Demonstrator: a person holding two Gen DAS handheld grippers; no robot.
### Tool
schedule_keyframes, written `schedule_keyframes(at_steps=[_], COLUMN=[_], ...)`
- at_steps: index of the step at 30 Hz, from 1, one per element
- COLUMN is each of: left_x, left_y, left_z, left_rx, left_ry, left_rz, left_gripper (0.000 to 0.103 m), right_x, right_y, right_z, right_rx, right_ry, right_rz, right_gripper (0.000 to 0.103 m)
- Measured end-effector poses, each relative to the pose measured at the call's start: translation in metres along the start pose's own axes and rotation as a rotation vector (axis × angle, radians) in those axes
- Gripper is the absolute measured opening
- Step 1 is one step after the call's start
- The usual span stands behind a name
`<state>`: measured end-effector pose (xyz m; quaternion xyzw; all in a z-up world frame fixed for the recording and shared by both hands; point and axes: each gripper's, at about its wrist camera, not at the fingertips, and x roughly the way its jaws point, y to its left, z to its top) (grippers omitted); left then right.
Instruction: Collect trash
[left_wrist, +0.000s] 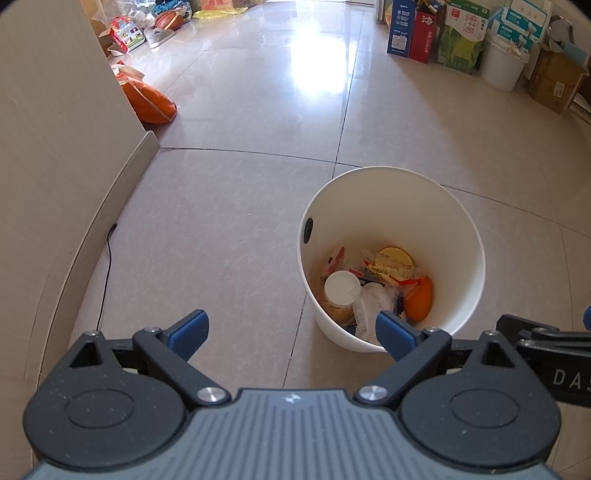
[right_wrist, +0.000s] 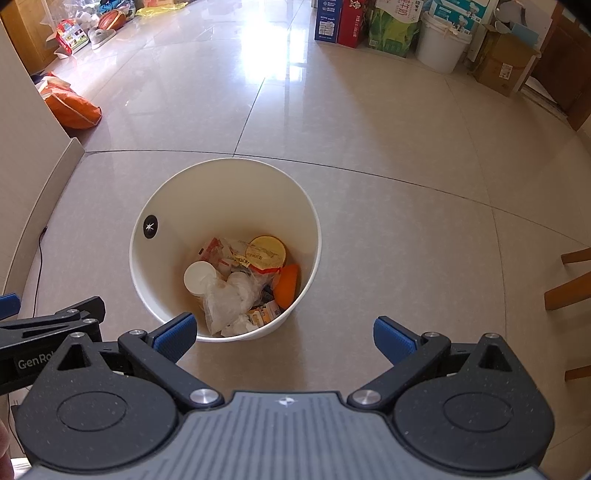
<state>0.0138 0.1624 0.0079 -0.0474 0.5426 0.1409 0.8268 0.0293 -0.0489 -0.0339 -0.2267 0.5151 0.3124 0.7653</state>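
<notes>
While both grippers are held side by side above the tiled floor (right_wrist: 369, 221), their jaws are spread wide and nothing is gripped between them. The left gripper (left_wrist: 291, 332) is seen just short of the white bin (left_wrist: 461, 236), to the bin's left, with one blue fingertip (left_wrist: 397, 332) overlapping the bin's near rim in the left wrist view. The right gripper (right_wrist: 284, 334) is held just short of the bin (right_wrist: 229, 184) as well, to its right. Inside the bin, collected trash is piled: a white cup (right_wrist: 199, 277), crumpled clear plastic (right_wrist: 229, 299), a round yellow lid (right_wrist: 266, 251) and an orange item (right_wrist: 287, 286). Left of the bin, a black cable (left_wrist: 105, 273) is laid along the wall. Well beyond the bin, an orange bag (left_wrist: 147, 99) is seen to its left, and cartons (right_wrist: 338, 20) with a white bucket (right_wrist: 441, 44) to its far right.
</notes>
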Motion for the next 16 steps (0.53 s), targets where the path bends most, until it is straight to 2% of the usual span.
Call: schedule_keyframes(at_steps=[16], left_x=[-0.0005], left_y=[0.0019], left_z=[0.0006], left_rx=[-0.004], left_ry=[0.0], left_rz=[-0.001], left_gripper=[0.097], right_x=[-0.0007], right_y=[-0.0041], right_z=[0.0013], right_rx=[0.007], right_ry=[0.0], right_rz=[0.004], right_gripper=[0.103])
